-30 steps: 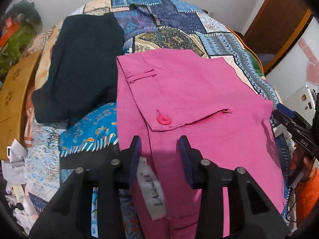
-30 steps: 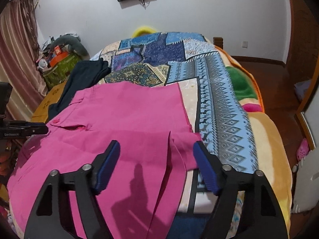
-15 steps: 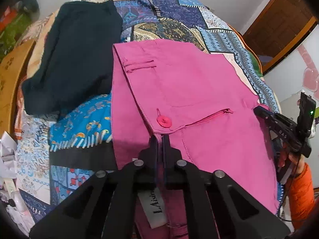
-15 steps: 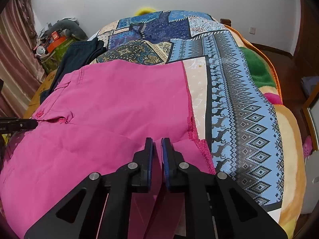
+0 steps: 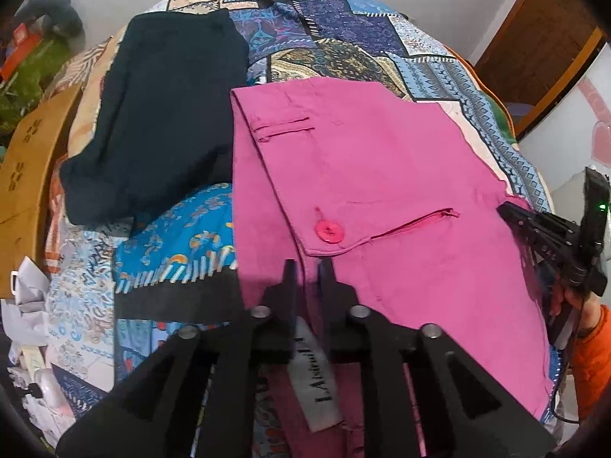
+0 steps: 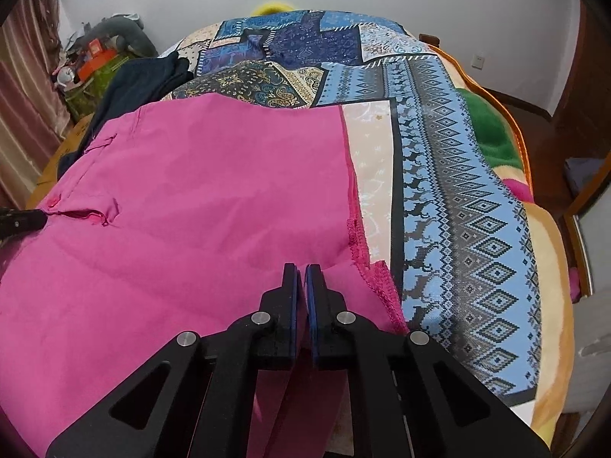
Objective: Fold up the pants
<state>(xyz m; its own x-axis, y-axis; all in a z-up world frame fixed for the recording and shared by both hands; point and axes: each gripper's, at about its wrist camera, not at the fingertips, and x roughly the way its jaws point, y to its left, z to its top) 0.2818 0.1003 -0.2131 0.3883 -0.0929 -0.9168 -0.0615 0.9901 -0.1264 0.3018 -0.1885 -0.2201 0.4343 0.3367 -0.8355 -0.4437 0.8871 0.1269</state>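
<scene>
Pink pants (image 5: 382, 175) lie spread on a patchwork bedspread (image 5: 343, 38), folded lengthwise, with a pink button (image 5: 329, 231) and zip at the waist. My left gripper (image 5: 307, 267) is shut on the waistband just below the button, by a white label (image 5: 317, 378). My right gripper (image 6: 303, 271) is shut on the pants' near edge by the stitched hem (image 6: 366, 267). The pants also fill the left of the right wrist view (image 6: 191, 210). The right gripper shows at the right edge of the left wrist view (image 5: 553, 236).
A dark navy garment (image 5: 164, 114) lies on the bed left of the pants. A wooden bed frame (image 5: 26, 175) runs along the left. A green and orange blanket (image 6: 492, 133) covers the bed's right side. Clutter (image 6: 95, 57) sits by the far wall.
Both grippers were open one second ago. They closed on the pink pants by half a second ago and have kept hold, lifting the near edge slightly.
</scene>
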